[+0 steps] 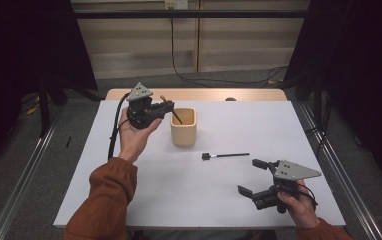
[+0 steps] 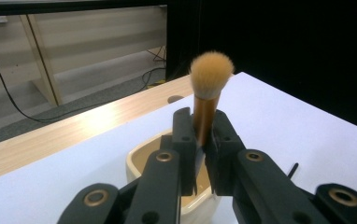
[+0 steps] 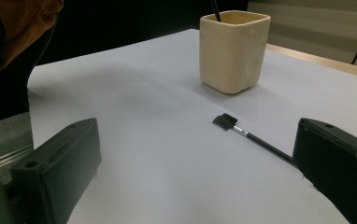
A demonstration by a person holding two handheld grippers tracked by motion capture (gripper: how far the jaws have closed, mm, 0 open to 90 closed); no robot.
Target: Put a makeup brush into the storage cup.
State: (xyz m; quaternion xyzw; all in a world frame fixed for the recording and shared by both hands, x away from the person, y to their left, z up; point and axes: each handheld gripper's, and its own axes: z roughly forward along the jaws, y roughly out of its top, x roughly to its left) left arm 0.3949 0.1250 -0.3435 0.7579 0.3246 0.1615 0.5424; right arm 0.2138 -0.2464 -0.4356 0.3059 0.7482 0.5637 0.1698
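My left hand-held gripper [image 2: 200, 140] is clenched on the stem of a fluffy tan makeup brush [image 2: 209, 86], bristles up, held just above the cream square cup [image 1: 183, 127] near the far middle of the white counter [image 1: 129, 200]. A thin dark handle [image 1: 177, 117] leans inside that cup. My right hand-held gripper [image 1: 253, 176] hangs released near the counter's near right edge, jaws spread wide, with a small black flat brush [image 1: 225, 155] lying on the counter between it and the cup.
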